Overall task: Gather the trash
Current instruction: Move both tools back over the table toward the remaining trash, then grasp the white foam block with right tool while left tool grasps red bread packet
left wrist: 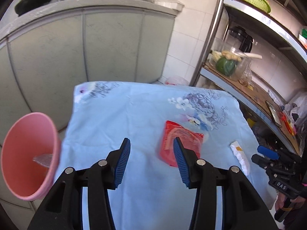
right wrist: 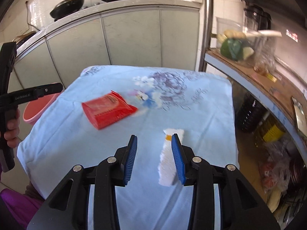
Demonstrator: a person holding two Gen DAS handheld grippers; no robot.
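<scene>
Blue ribbed pads on black jaws filled the bottom of both wrist views. Beneath them a pale blue floral cloth covered the table, with grey cabinet fronts behind it and a metal shelf rack along its right side. A pink bin sat off the cloth's left edge, tipped so its mouth faced the left camera, with a small silvery scrap inside.

The left gripper was pitched down toward the cloth, its jaws parted to a middling gap and nothing between them; its right pad overlapped the near edge of a red wrapper in the view, though contact could not be told. The right gripper sloped down likewise, jaws partly open and empty. A hand gripped the left tool's handle at the left edge of the right wrist view.

The red wrapper lay flat mid-cloth, its long axis running roughly left to right in the right wrist view. A white paper strip with a small orange patch lay nearer the cloth's right edge, its long axis running away from the right camera, just beside the right pad's inner face.
</scene>
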